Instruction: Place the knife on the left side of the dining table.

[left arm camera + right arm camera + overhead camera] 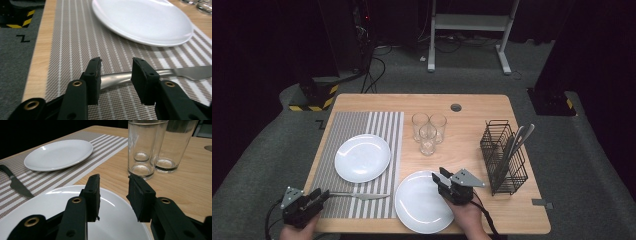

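Unbranded knife (155,75) lies between the left claw's (116,75) parted jaws.

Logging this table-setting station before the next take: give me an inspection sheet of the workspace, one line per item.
Surface: wooden table, striped placemat on its left half.
Job's things: knife lying on the placemat's near edge; white plate on the placemat; second white plate on bare wood.
Clutter: three glasses clustered mid-table; wire cutlery basket with cutlery at the right.
Grippers: left tongs open, straddling the knife handle; right tongs open over the second plate, nothing between.
Cables: one trailing from each gripper.
Surroundings: grey floor, white frame behind.
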Demonstrator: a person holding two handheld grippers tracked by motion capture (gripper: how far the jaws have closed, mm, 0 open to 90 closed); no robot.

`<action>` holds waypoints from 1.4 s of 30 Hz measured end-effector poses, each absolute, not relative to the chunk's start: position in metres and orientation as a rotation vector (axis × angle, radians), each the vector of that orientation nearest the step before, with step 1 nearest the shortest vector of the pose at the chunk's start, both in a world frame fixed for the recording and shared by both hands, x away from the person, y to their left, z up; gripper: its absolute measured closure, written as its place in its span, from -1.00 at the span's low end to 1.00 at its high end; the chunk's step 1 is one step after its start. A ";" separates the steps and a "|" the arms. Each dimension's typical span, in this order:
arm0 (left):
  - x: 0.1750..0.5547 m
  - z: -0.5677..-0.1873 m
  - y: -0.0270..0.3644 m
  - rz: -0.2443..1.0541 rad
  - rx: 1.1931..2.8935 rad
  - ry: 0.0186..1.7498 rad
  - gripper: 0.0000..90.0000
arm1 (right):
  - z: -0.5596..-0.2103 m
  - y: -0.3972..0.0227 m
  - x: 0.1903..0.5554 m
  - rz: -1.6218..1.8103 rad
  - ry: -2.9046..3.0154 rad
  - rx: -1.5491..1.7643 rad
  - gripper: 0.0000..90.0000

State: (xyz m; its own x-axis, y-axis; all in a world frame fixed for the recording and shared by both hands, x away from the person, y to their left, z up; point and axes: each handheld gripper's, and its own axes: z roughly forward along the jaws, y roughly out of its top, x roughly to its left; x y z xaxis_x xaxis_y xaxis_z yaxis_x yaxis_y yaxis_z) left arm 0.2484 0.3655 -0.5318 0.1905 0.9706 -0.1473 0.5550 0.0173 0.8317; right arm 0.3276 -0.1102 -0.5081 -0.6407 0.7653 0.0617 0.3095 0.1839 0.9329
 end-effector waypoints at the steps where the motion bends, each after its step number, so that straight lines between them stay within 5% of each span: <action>1: 0.249 -0.530 0.363 0.639 1.652 1.458 0.31 | -0.508 -0.110 0.328 1.457 2.047 1.011 0.36; 42: 0.303 -0.491 0.258 0.626 1.757 1.215 0.08 | -0.496 -0.116 0.339 1.325 2.072 0.955 -0.06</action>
